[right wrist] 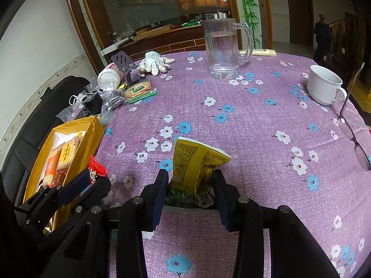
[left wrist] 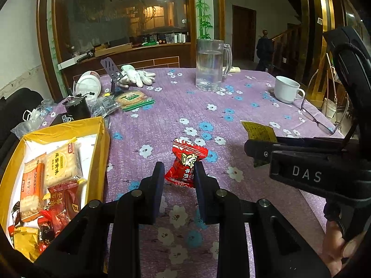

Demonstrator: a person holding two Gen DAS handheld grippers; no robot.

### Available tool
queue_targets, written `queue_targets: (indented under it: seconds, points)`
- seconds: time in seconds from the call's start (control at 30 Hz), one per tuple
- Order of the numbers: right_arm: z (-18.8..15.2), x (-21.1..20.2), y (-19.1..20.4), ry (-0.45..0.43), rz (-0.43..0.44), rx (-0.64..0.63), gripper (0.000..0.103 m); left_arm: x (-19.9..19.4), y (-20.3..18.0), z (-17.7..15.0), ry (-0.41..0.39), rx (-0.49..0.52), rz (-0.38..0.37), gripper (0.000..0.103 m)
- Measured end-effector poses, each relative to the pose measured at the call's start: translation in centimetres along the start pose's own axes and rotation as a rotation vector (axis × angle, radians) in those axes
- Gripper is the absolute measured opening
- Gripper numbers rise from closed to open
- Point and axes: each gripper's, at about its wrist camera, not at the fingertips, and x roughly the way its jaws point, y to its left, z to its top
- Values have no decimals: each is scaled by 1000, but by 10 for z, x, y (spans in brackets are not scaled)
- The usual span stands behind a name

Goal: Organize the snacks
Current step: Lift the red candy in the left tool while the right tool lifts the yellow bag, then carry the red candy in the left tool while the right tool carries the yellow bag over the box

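My left gripper (left wrist: 179,170) has its fingers on both sides of a red wrapped candy (left wrist: 187,163) just above the purple flowered tablecloth; it also shows in the right wrist view (right wrist: 97,170). My right gripper (right wrist: 190,180) is shut on a yellow snack packet (right wrist: 197,162), held upright and crumpled; the packet's tip shows in the left wrist view (left wrist: 258,131). A yellow box (left wrist: 99,139) at the left holds several wrapped biscuits and candies; it also shows in the right wrist view (right wrist: 92,134). A green-edged biscuit packet (left wrist: 133,99) lies farther back.
A glass mug of water (left wrist: 211,66) stands at the back, a white cup (left wrist: 287,89) at the right, with eyeglasses (left wrist: 320,120) near the right edge. White gloves (left wrist: 139,75), a tipped white jar (left wrist: 89,84), a phone stand and plastic bags clutter the back left.
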Motion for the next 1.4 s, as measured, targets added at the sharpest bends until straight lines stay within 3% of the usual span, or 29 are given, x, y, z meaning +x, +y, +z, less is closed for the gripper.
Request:
queue_targets:
  seconds: [0.9,1.03,1.2,1.4]
  points:
    - [2,-8,-5,-38,0,24,41,-12,-3,2,-72,19,49,23]
    - [3,-13,-5,-65,-2,28,41,-24,-3,4,-110,17,60,23]
    - [6,-23,-7,-101,16,55,41,-51,6,2,-134,-26,22,23]
    - [4,-36,15,-125,86,40,41,-82,38,-8,-152,-92,17,23]
